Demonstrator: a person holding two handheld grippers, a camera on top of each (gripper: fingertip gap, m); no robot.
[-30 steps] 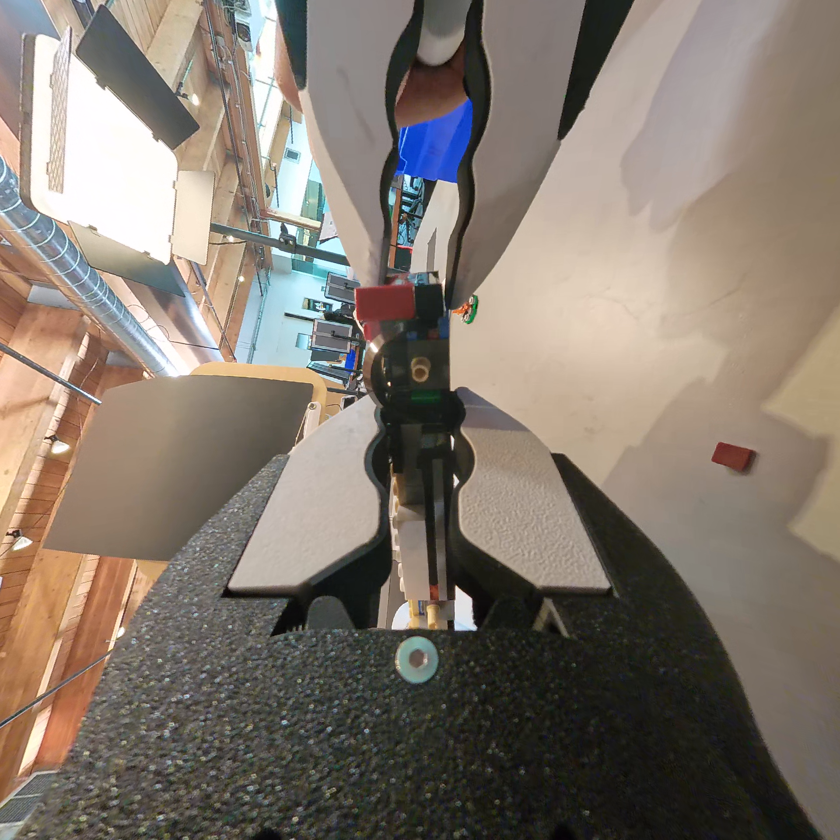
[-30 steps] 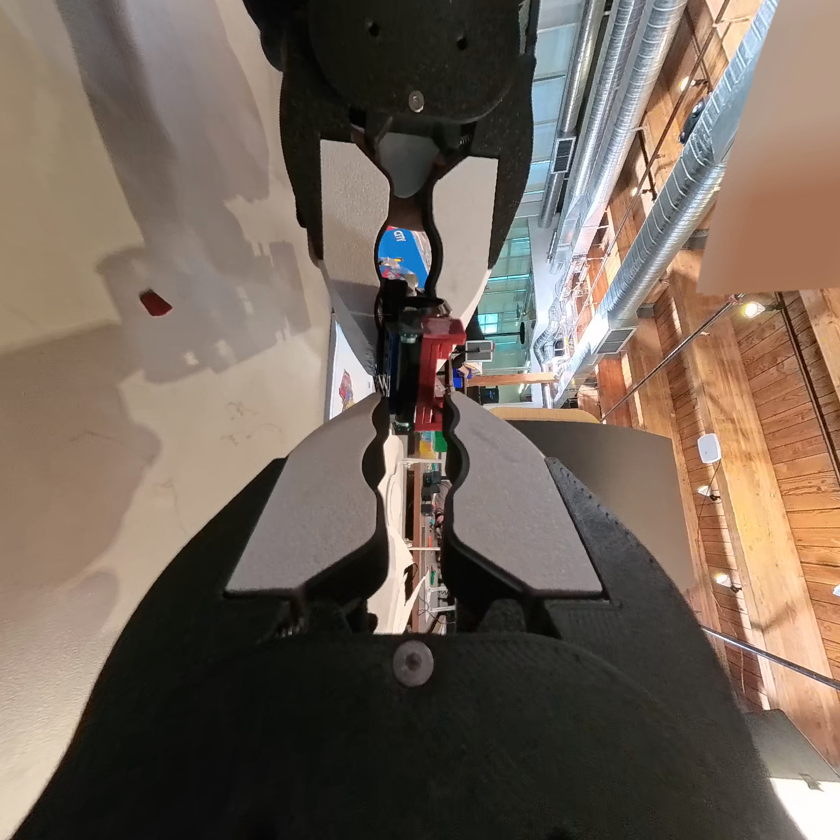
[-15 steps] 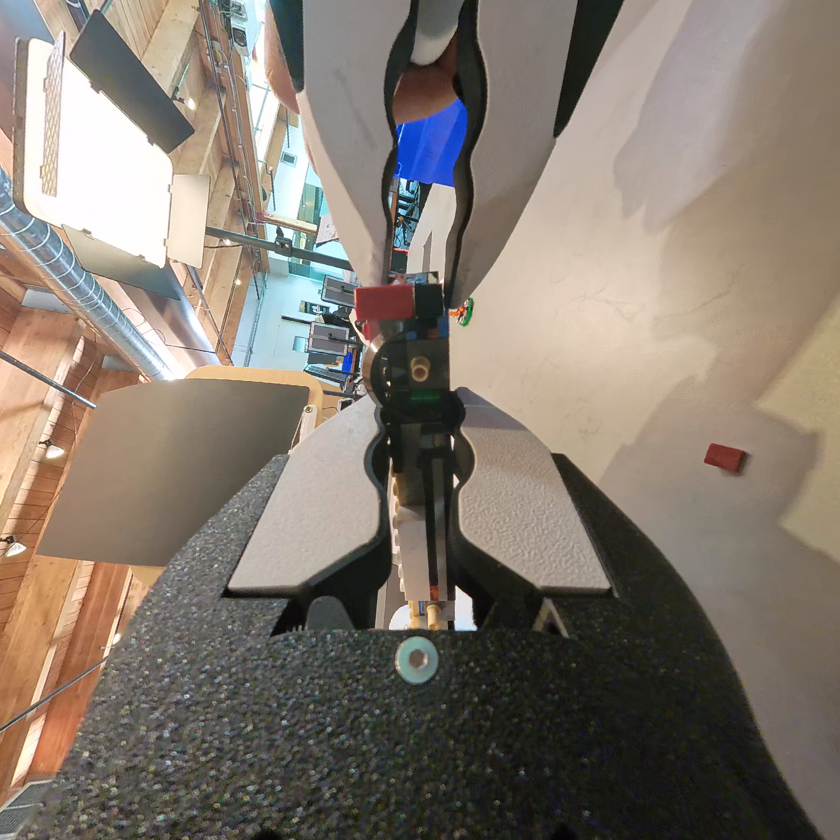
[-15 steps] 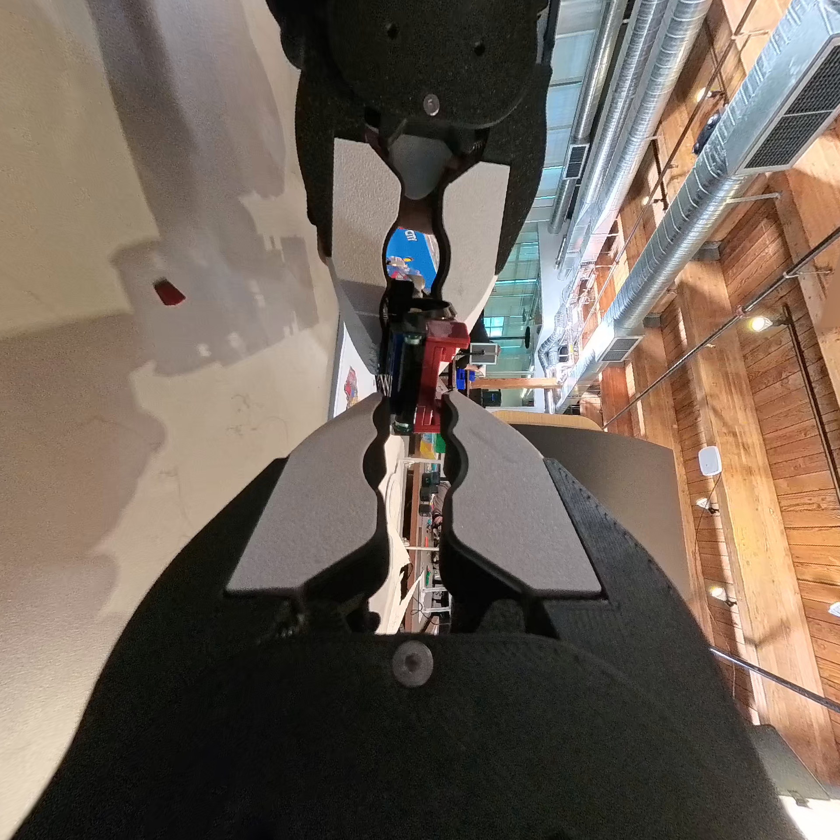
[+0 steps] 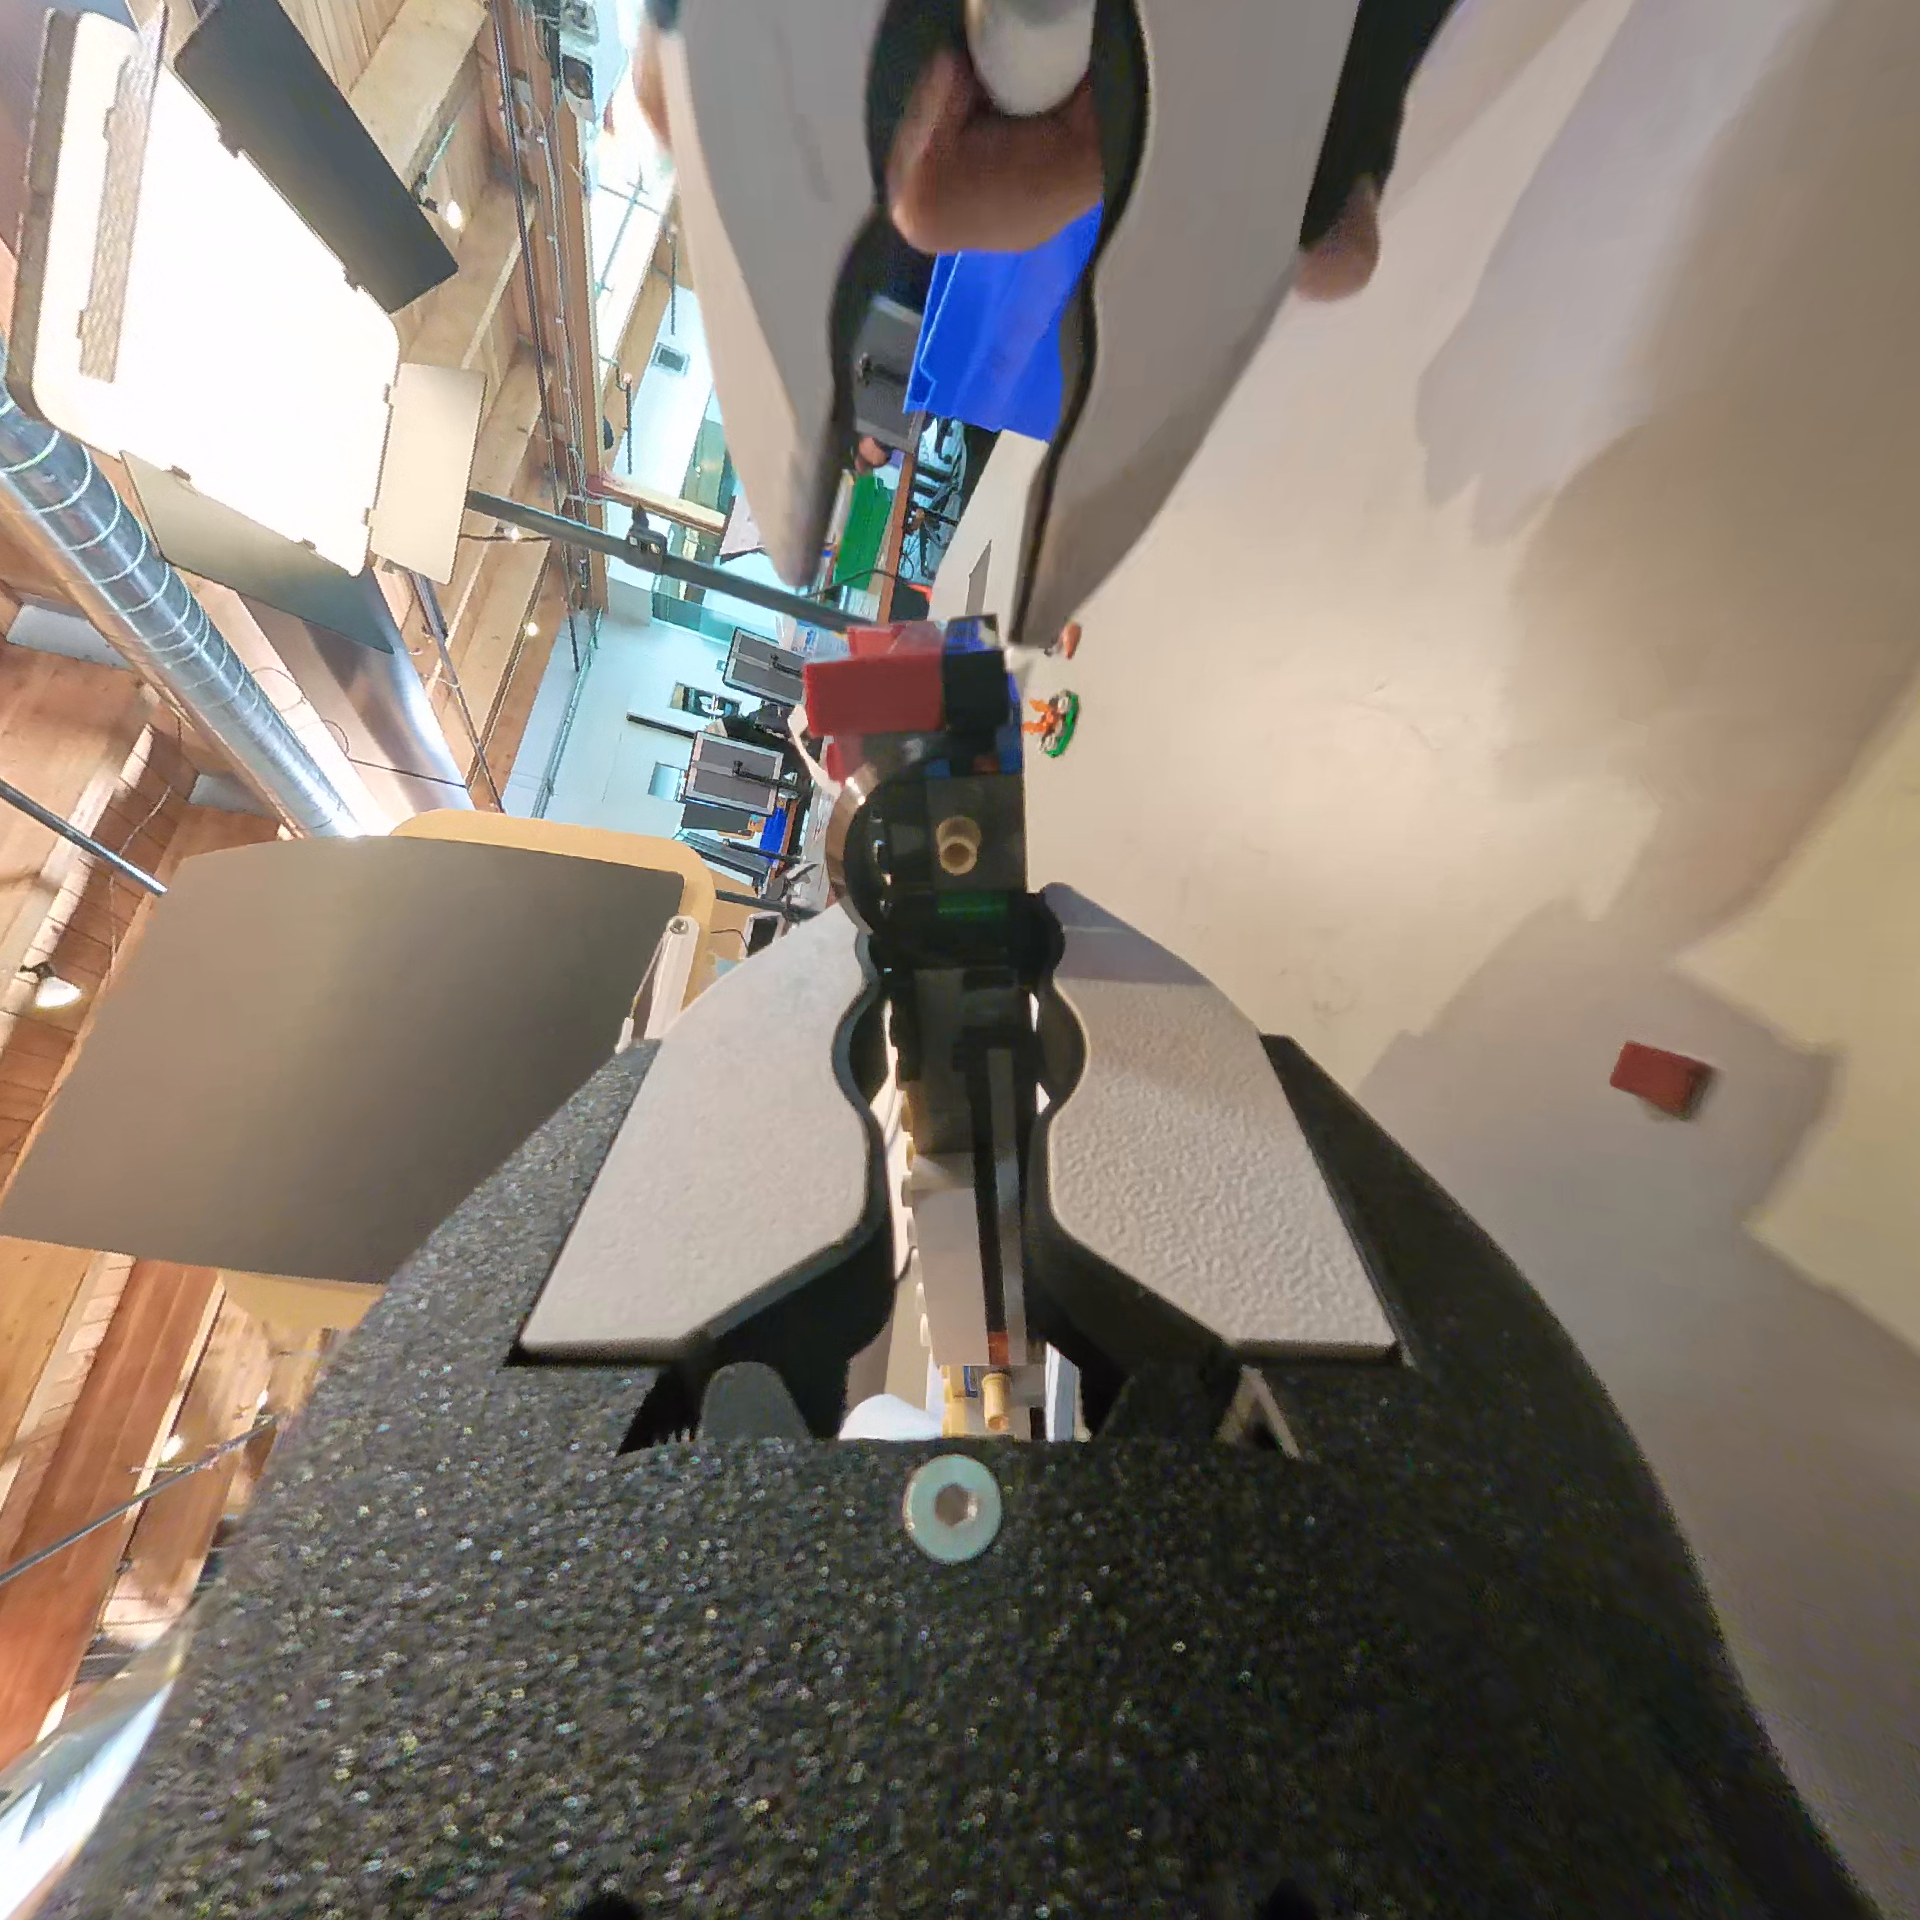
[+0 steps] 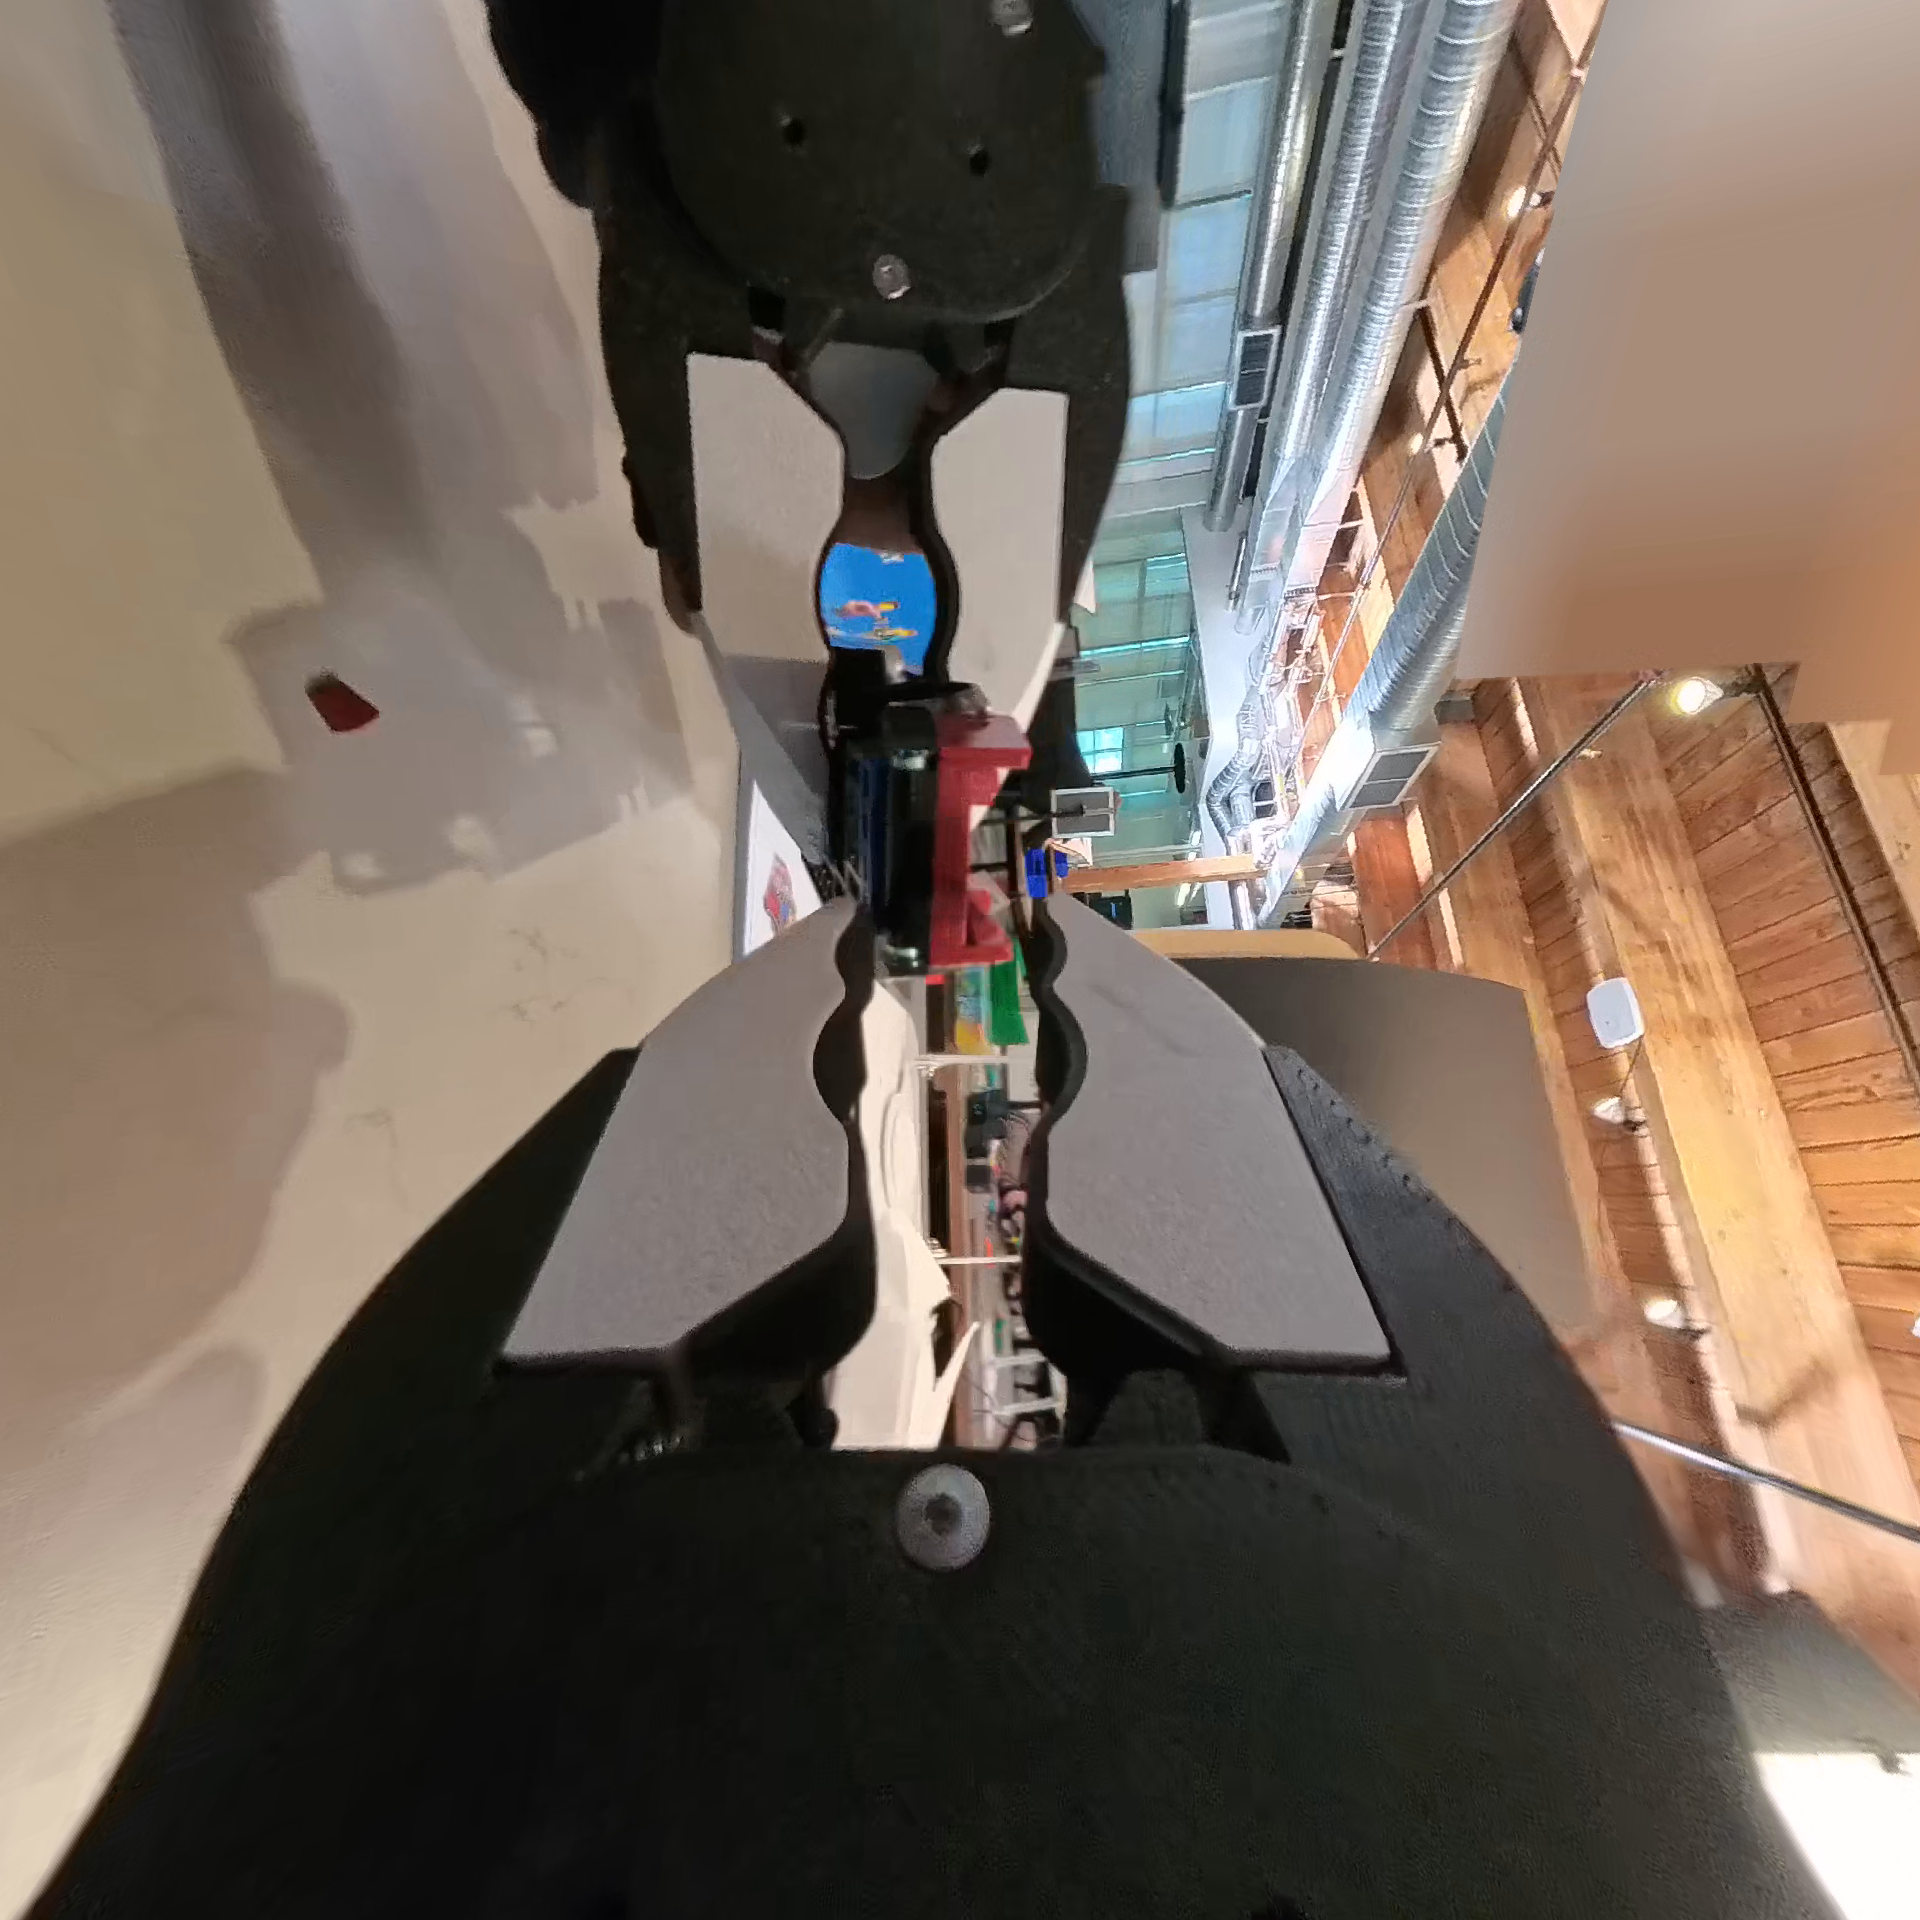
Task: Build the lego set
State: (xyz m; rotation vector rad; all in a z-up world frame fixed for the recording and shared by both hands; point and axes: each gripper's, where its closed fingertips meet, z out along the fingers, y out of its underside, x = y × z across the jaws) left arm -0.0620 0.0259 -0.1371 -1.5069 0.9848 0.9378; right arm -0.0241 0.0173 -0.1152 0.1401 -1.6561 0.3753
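Note:
A small brick-built model [image 5: 971,831], black and blue with a red brick top [image 5: 873,694], is held up in the air beside the pale table [image 5: 1455,623]. My left gripper [image 5: 956,925] is shut on its black body, and the model's long white and grey part runs back between the fingers. My right gripper [image 6: 948,925] faces it from the other side and is open. The model's red end [image 6: 971,821] stands between its fingertips, with a gap at the right pad [image 6: 1055,935]. In the left wrist view the right gripper [image 5: 920,597] shows spread, with its tips just beyond the red brick.
A loose red piece [image 5: 1659,1078] lies on the table; it also shows in the right wrist view [image 6: 343,704]. A small green and orange piece [image 5: 1055,715] lies farther off. A printed sheet [image 6: 774,883] lies on the table. A dark panel [image 5: 312,1039] stands to the left. Some 5 cm of space lies between my two pairs of fingers.
My right gripper's jaws have spread apart and let go of the model's red end. My left gripper keeps its hold and has barely moved.

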